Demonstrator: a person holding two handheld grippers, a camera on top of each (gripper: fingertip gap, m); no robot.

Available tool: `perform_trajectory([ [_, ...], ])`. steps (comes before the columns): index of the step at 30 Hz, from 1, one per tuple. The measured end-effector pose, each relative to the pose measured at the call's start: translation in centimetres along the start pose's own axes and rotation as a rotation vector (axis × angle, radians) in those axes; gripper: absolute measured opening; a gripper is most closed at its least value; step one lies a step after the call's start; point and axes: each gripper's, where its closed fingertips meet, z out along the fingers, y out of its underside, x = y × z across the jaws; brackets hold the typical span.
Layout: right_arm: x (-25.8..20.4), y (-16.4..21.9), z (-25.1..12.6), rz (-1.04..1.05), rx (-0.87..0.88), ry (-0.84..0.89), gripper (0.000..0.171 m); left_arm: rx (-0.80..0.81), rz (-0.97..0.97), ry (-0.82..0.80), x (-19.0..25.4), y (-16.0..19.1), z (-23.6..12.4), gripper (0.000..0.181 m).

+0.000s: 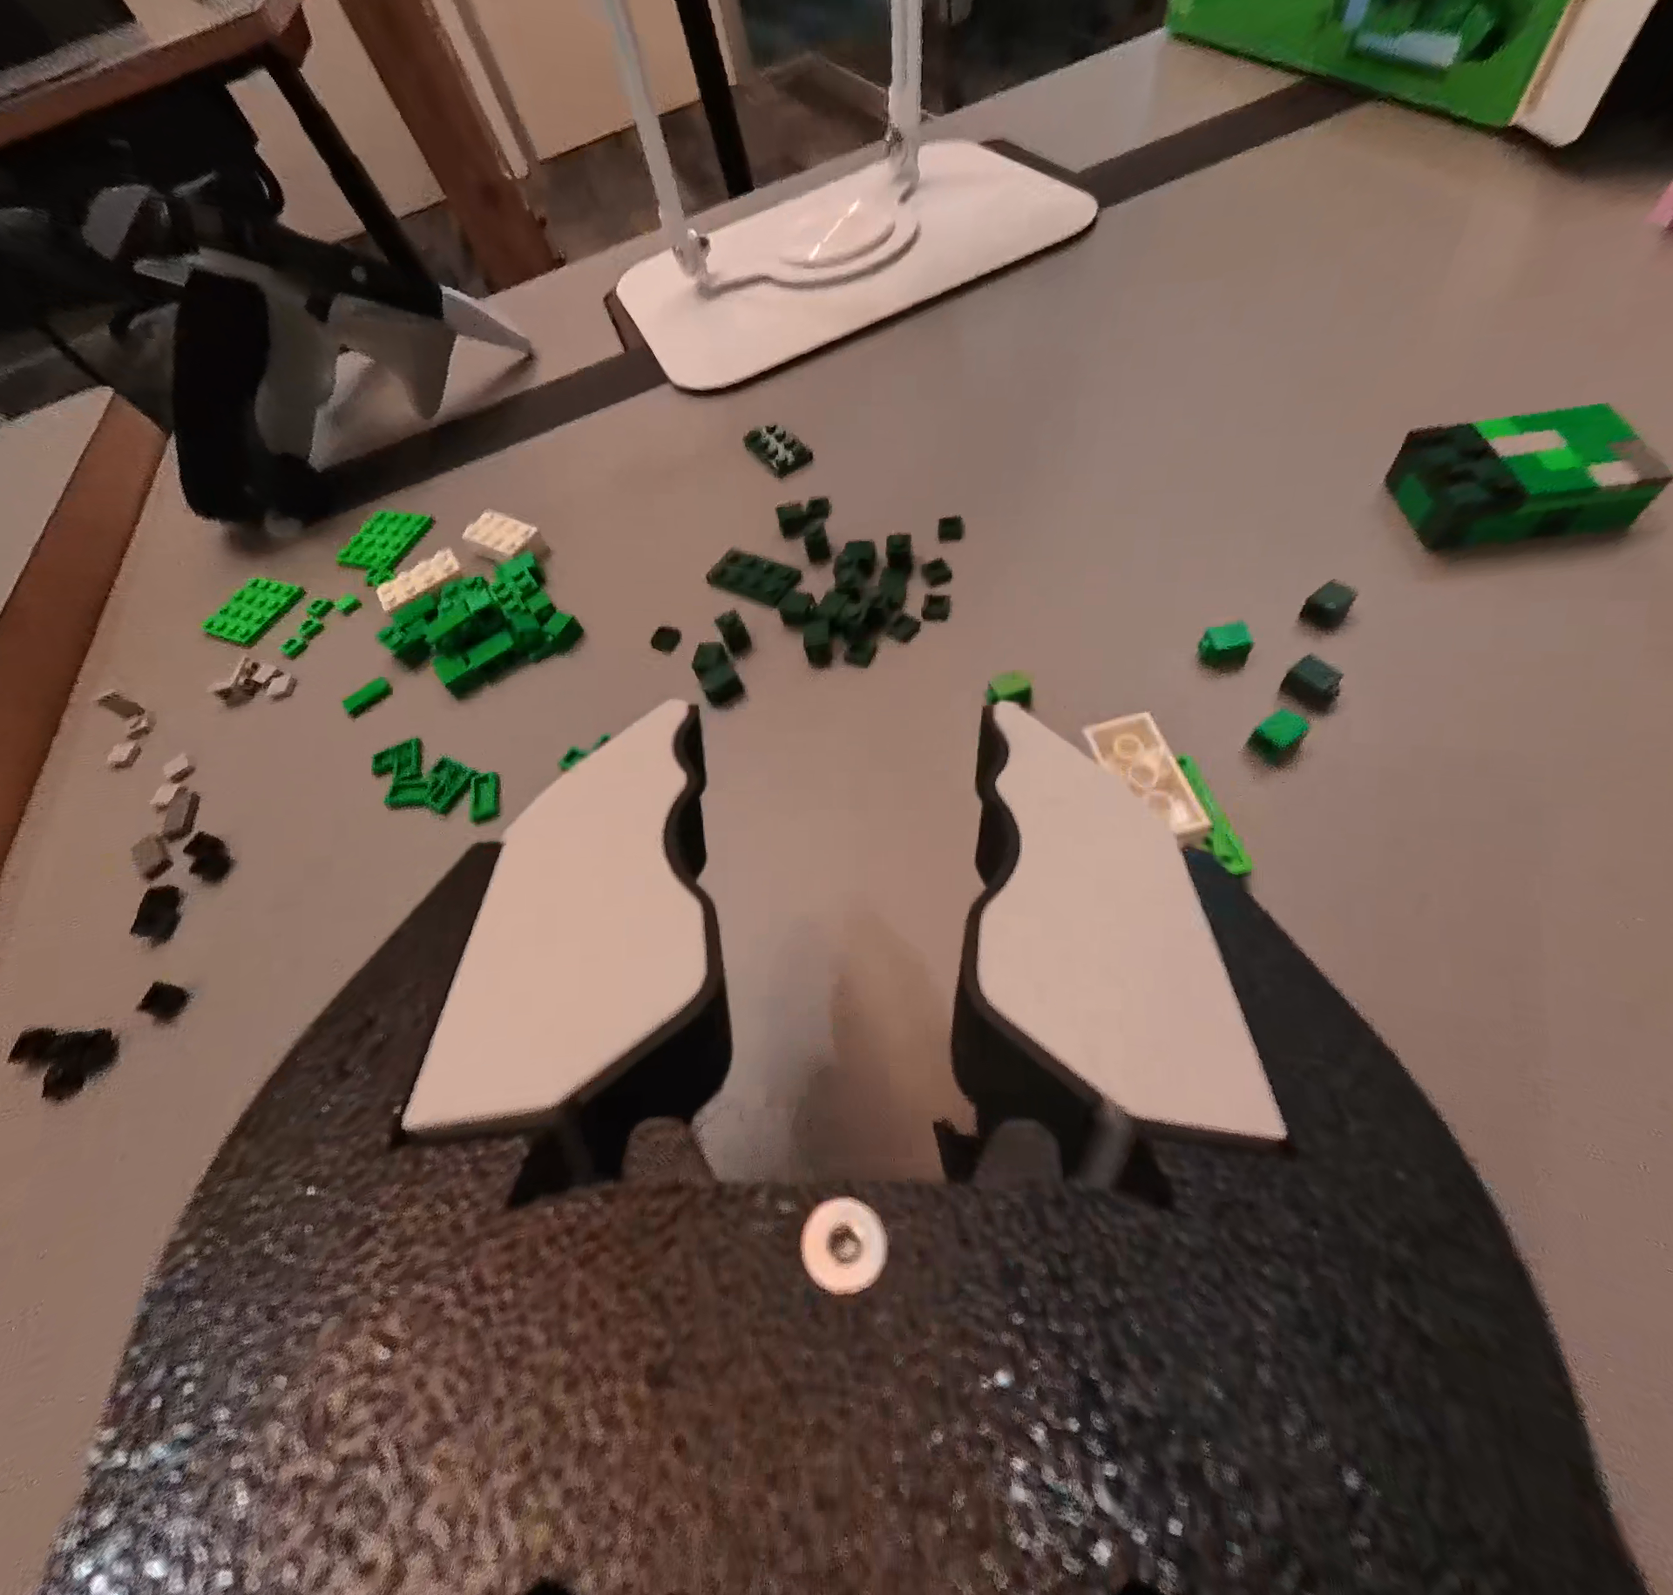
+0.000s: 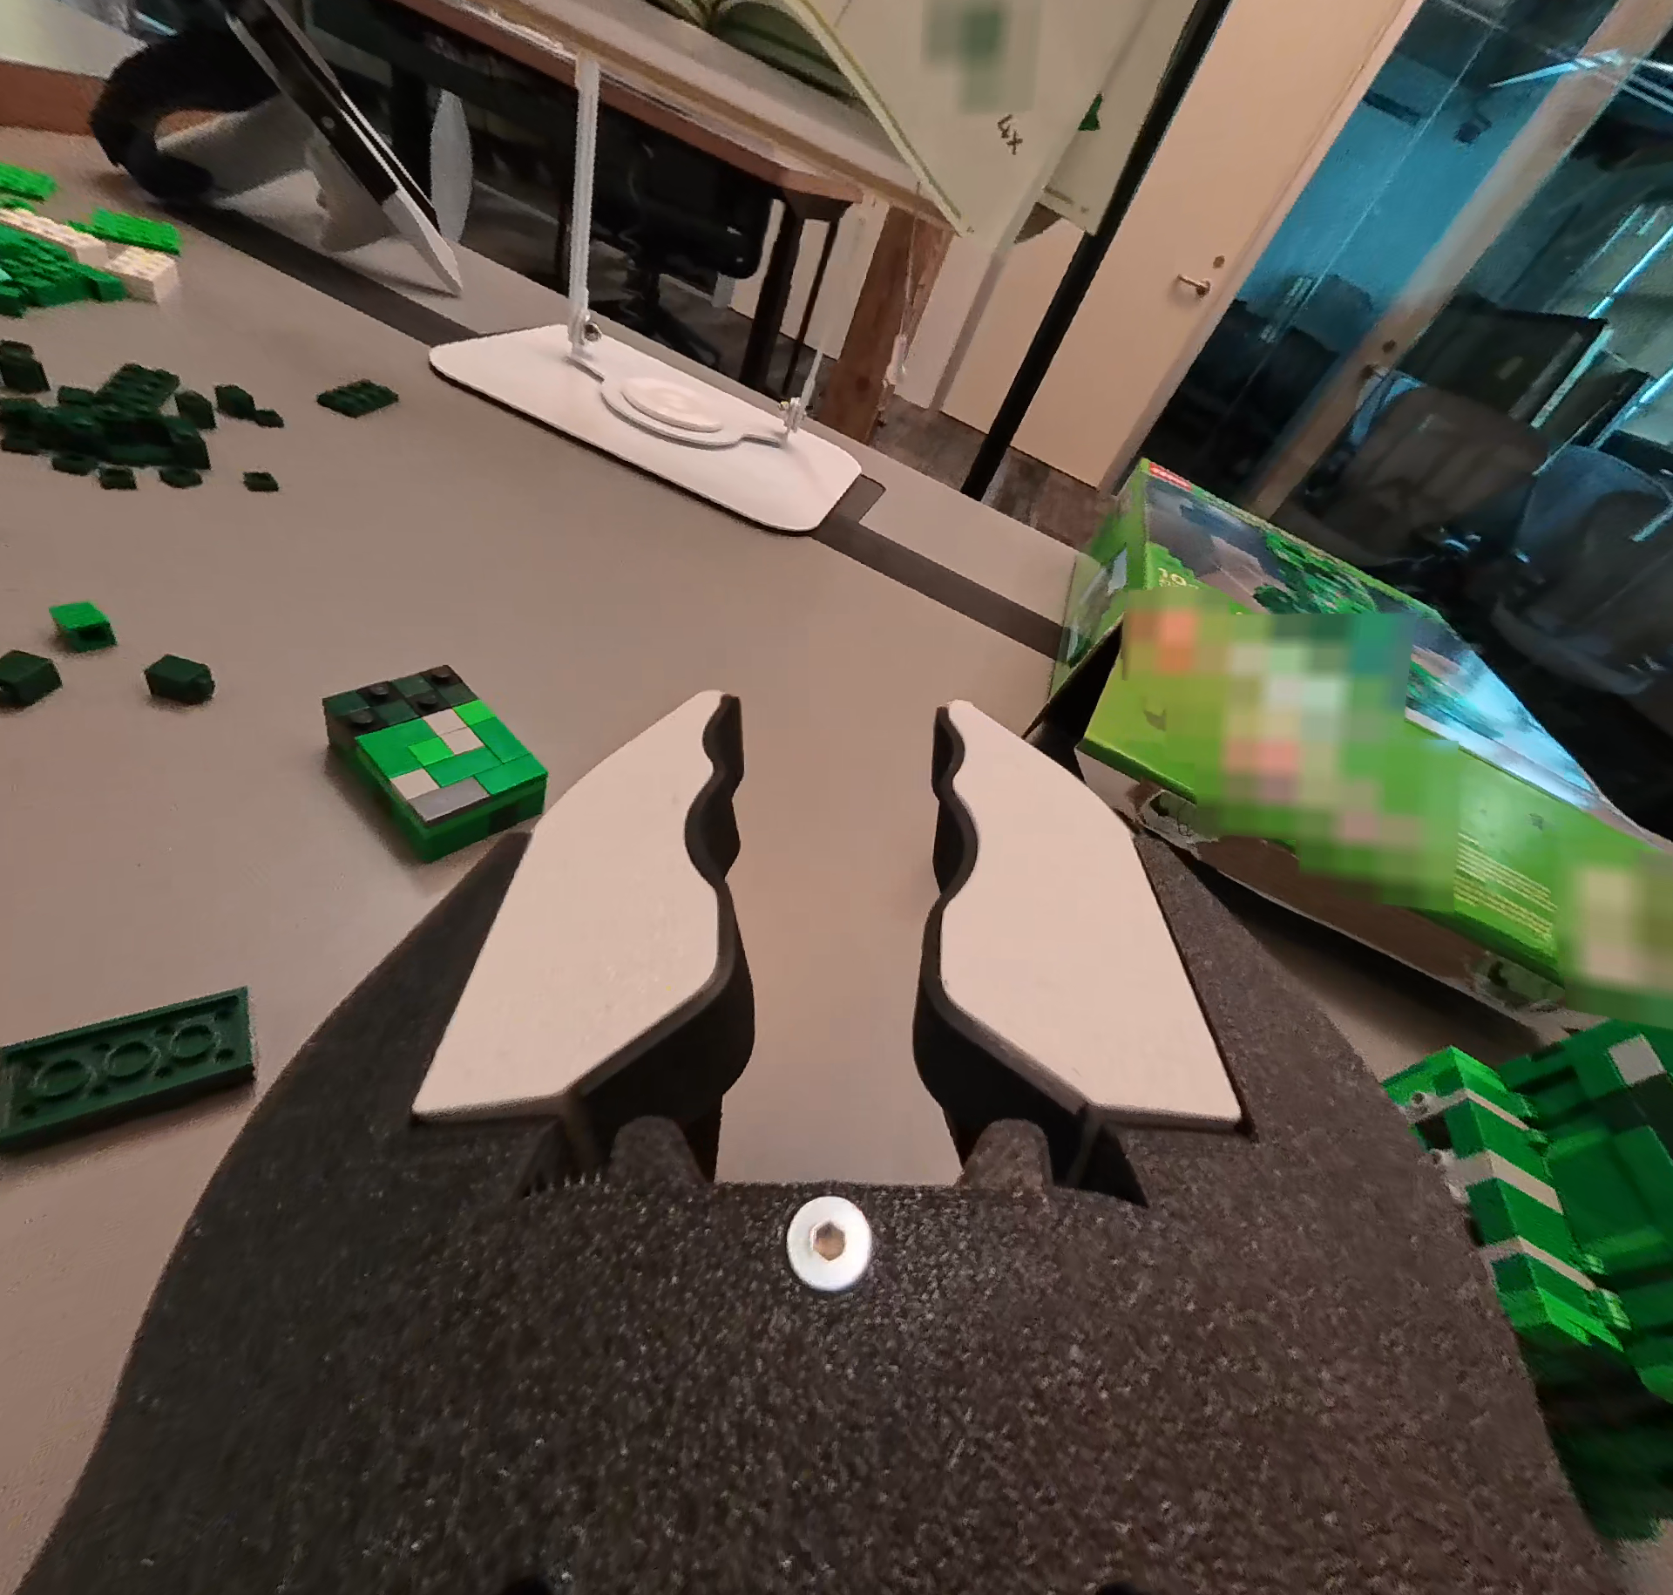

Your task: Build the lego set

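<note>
you're holding both tongs, left (image 1: 842, 718) and right (image 2: 837, 709), gaping and empty; the block (image 2: 434, 759) is lying left of the right one.

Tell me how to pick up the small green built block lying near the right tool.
Grip the built block across its two long side walls, coming down from above with the right tool turned to straddle it. It lies flat on the table, its smooth tiled face up, so that face offers no hold; the straight sides suit the open jaws.

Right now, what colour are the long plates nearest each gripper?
White plate by the left gripper; dark green plate in the right view.
</note>
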Motion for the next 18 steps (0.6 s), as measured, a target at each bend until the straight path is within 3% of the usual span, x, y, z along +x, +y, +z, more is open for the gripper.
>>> perform_trajectory([
  [5, 0.5, -0.1, -0.1, 0.054, 0.013, 0.001, 0.038, -0.037, 0.060, 0.055, 1.9, 0.9, -1.0, 0.039],
  [18, 0.8, -0.6, -0.4, 0.228, 0.051, -0.056, 0.036, -0.188, 0.120, 0.177, 5.6, 2.1, -0.6, 0.045],
])
